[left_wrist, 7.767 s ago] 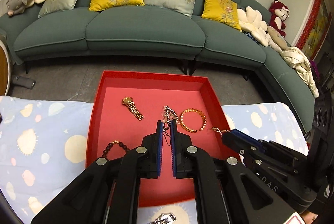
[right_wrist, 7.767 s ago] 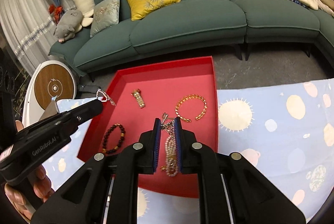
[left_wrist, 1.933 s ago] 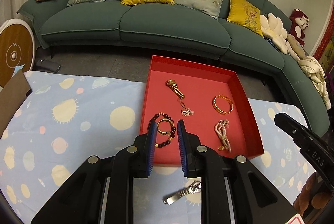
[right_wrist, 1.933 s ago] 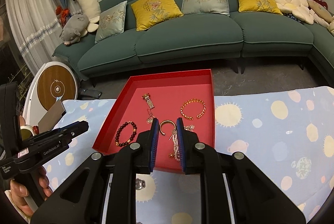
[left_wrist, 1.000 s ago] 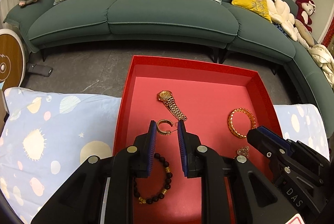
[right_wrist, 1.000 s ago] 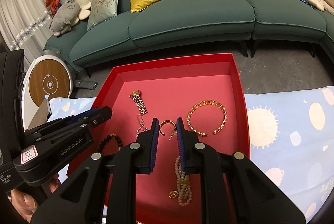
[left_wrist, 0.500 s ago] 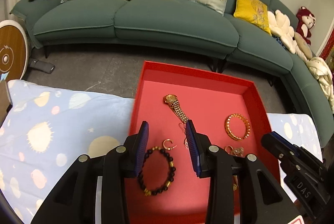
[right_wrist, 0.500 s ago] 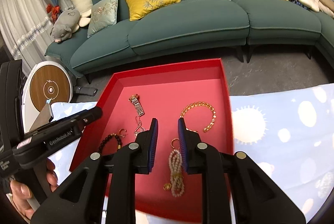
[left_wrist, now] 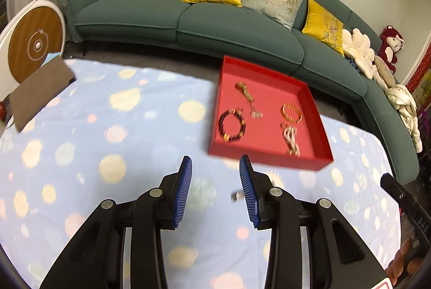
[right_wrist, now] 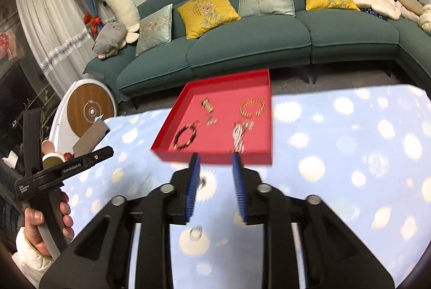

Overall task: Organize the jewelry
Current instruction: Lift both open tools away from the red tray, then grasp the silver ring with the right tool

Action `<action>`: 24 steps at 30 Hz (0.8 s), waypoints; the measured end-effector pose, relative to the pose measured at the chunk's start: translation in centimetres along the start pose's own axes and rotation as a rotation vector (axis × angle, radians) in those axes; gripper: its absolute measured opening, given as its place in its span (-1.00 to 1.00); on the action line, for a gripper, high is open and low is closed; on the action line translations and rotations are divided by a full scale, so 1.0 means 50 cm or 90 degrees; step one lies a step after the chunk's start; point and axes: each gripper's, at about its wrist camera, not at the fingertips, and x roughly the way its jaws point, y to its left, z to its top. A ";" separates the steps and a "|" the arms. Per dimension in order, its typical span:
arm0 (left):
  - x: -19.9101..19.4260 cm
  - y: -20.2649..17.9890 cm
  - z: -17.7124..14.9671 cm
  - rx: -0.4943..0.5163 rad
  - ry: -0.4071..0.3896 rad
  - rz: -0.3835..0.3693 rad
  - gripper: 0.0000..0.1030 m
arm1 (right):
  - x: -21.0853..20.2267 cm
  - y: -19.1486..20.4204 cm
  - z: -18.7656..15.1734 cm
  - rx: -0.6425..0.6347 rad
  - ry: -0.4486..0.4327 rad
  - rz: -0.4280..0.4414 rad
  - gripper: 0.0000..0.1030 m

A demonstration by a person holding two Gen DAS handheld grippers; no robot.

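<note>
With both the left gripper (left_wrist: pixel 215 175) and the right gripper (right_wrist: pixel 214 167) spread apart and holding nothing over the spotted cloth (left_wrist: pixel 107 127), the step in hand looks like a turn to the pieces not yet gathered. The red tray (right_wrist: pixel 215 155) already holds a beaded bracelet (right_wrist: pixel 185 137), a gold bangle (right_wrist: pixel 252 107) and other blurred pieces. A silvery piece (right_wrist: pixel 195 232) lies on the cloth below the right gripper, so the next move likely calls for lowering over it and pinching it low.
</note>
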 end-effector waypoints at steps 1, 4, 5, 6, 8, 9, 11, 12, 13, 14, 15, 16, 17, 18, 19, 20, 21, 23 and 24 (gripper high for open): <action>-0.009 0.004 -0.019 0.000 -0.001 0.007 -0.33 | -0.004 0.005 -0.018 0.001 0.008 0.003 -0.39; -0.018 0.014 -0.067 -0.001 0.007 0.020 -0.33 | 0.007 0.034 -0.083 -0.015 0.047 -0.002 -0.39; -0.018 0.020 -0.079 -0.008 0.011 0.022 -0.33 | 0.016 0.043 -0.105 -0.019 0.061 -0.005 -0.39; -0.019 0.026 -0.092 -0.015 0.016 0.019 -0.33 | 0.026 0.051 -0.124 -0.022 0.076 -0.006 -0.39; -0.020 0.032 -0.107 -0.023 0.019 0.016 -0.33 | 0.047 0.069 -0.155 -0.038 0.096 -0.019 -0.39; -0.018 0.033 -0.112 -0.022 0.016 0.020 -0.33 | 0.059 0.080 -0.168 -0.051 0.106 -0.022 -0.39; -0.015 0.035 -0.119 -0.018 0.016 0.021 -0.33 | 0.085 0.100 -0.186 -0.079 0.121 -0.029 -0.39; -0.011 0.035 -0.121 -0.015 0.019 0.020 -0.33 | 0.098 0.106 -0.191 -0.088 0.126 -0.032 -0.39; -0.008 0.036 -0.123 -0.015 0.020 0.024 -0.33 | 0.111 0.113 -0.198 -0.098 0.129 -0.036 -0.39; -0.006 0.037 -0.125 -0.014 0.019 0.025 -0.33 | 0.122 0.119 -0.203 -0.104 0.129 -0.043 -0.39; -0.007 0.036 -0.125 -0.013 0.020 0.027 -0.33 | 0.133 0.123 -0.207 -0.112 0.130 -0.049 -0.39; -0.005 0.038 -0.127 -0.011 0.019 0.031 -0.33 | 0.145 0.128 -0.209 -0.121 0.133 -0.056 -0.39; -0.003 0.039 -0.127 -0.009 0.019 0.031 -0.33 | 0.152 0.132 -0.217 -0.124 0.137 -0.058 -0.39; -0.001 0.040 -0.126 -0.007 0.019 0.032 -0.33 | 0.161 0.135 -0.219 -0.128 0.142 -0.058 -0.39; -0.001 0.040 -0.126 -0.007 0.019 0.030 -0.33 | 0.169 0.138 -0.221 -0.133 0.144 -0.061 -0.39; -0.001 0.040 -0.125 -0.007 0.018 0.027 -0.33 | 0.176 0.140 -0.222 -0.139 0.144 -0.068 -0.39; 0.000 0.040 -0.124 -0.006 0.018 0.028 -0.33 | 0.181 0.142 -0.223 -0.146 0.143 -0.074 -0.39; 0.000 0.040 -0.121 -0.004 0.018 0.026 -0.33 | 0.191 0.140 -0.226 -0.149 0.148 -0.082 -0.39; 0.001 0.039 -0.120 -0.003 0.017 0.027 -0.33 | 0.194 0.137 -0.227 -0.147 0.150 -0.083 -0.39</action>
